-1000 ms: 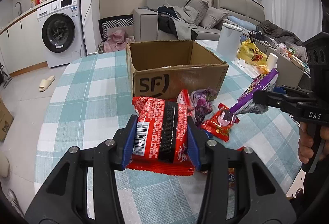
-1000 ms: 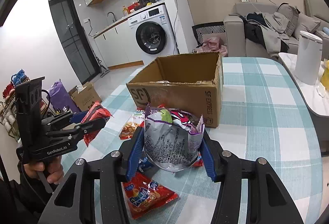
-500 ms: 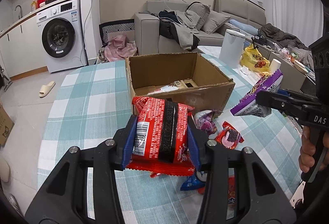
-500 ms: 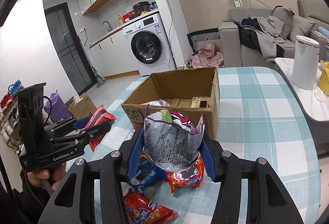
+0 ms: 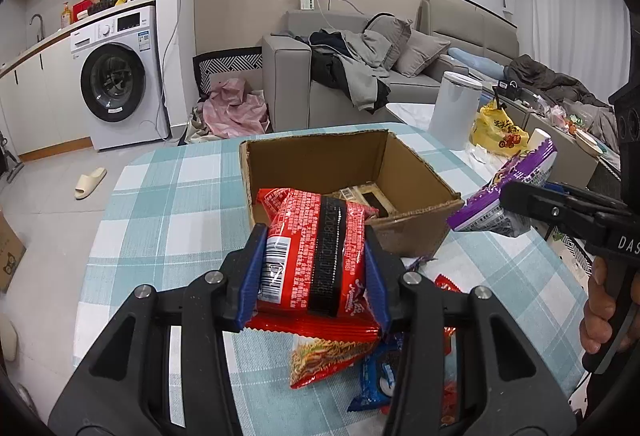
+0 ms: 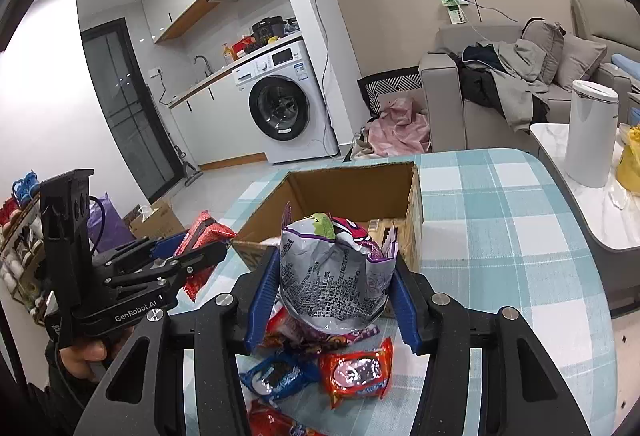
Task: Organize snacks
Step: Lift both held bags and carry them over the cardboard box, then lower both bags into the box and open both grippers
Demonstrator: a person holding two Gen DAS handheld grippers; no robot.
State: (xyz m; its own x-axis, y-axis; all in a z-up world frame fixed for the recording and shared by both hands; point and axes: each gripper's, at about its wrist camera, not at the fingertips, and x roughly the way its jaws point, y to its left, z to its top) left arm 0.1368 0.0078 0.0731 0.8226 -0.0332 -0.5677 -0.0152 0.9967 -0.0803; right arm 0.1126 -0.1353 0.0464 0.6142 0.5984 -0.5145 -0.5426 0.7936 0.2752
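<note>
A cardboard box (image 5: 416,191) stands on the worktop (image 5: 160,211). Loose snack packets (image 6: 356,372) lie on the worktop before it. Behind the worktop stand a sofa (image 5: 288,75) and, to its left, a washing machine (image 5: 116,79).

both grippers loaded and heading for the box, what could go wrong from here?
1. The left gripper and the right gripper carry packets toward the same cardboard box; they could collide over its opening.
2. The right gripper squeezes the crumpled purple packet near its lower part, so the bag may slip or burst.
3. The red noodle packet hangs low near the box's front wall and could catch on the rim.
</note>
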